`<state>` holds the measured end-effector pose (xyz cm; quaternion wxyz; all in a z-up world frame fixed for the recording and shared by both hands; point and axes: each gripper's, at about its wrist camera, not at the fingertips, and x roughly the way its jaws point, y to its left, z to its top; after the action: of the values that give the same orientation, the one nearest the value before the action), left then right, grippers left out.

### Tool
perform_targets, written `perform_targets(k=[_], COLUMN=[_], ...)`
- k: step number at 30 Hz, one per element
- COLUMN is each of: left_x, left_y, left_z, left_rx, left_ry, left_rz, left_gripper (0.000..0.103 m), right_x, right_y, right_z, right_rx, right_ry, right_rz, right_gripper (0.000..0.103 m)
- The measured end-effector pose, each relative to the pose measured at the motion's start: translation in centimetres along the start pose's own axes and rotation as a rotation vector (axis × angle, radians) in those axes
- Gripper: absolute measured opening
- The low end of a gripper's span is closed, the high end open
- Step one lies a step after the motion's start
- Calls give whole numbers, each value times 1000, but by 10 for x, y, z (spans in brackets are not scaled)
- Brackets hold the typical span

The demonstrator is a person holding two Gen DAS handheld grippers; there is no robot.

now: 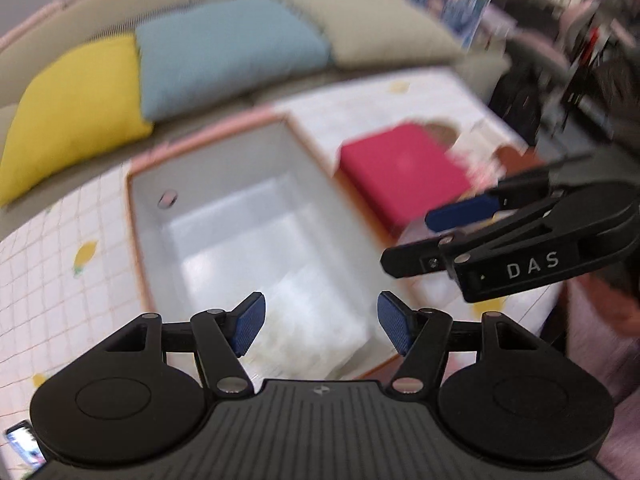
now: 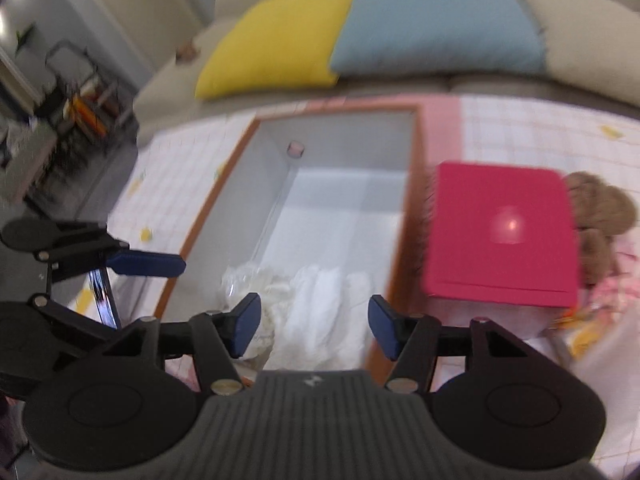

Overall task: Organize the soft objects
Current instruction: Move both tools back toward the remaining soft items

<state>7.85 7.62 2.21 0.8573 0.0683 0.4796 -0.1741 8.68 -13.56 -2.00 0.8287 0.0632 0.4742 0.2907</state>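
Right wrist view: right gripper (image 2: pixel 314 326), jaws apart and empty, sits nearer the teddy bear (image 2: pixel 600 216), far right behind the pink box (image 2: pixel 500 232).

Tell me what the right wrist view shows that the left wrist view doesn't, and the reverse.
Only the right wrist view: the white cloth bunched at the near end of the storage box is clear, and a brown plush toy shows well behind the red lid.

Only the left wrist view: a phone screen at the table's corner.

Both: yellow cushion, blue cushion, the box, the lid, and both tools open and empty, left tool, right tool.
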Motion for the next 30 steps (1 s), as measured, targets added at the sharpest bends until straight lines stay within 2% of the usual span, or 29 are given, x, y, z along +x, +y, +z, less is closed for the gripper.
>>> perform_targets(k=[4,8,13,14,17,19,21,24,30], left_x=[-7,3,34,42,60,71,80,92,102], left_y=[-29,-55,-83,-89,-108,-116,-123,-133,-140], left_z=[3,-2,-3,-3,-1,3,8,15,19], left_rx=[-46,-74,-142,-135,-100,-106,-111,-92,-93], left_ry=[-123,-195,-132,-123,-97,-74,-59,-32,24], left_rz=[-67,-146,-267,-274,-272,-284,-289,-271,-240], left_gripper=[76,76,76,76,76,76,76,75,74], right_x=[-35,-59,-68,-68,-66,-63,-57,-49,-19], right_y=[-22,-46,-84,-91,-115,-130,-147,-175,-208], right_z=[-14,-37,-68,-73,-89,-97,-99,-98,-84], right_rx=[26,28,25,18,-10,-48,-68,-47,72], right_ry=[-101,-174,-157,-146,-124,-113,-90,-63,-56], right_rz=[-60,-150,-256,-286,-396,-476,-514,-475,-313], right_gripper=[69,74,75,76,87,89,90,94,97])
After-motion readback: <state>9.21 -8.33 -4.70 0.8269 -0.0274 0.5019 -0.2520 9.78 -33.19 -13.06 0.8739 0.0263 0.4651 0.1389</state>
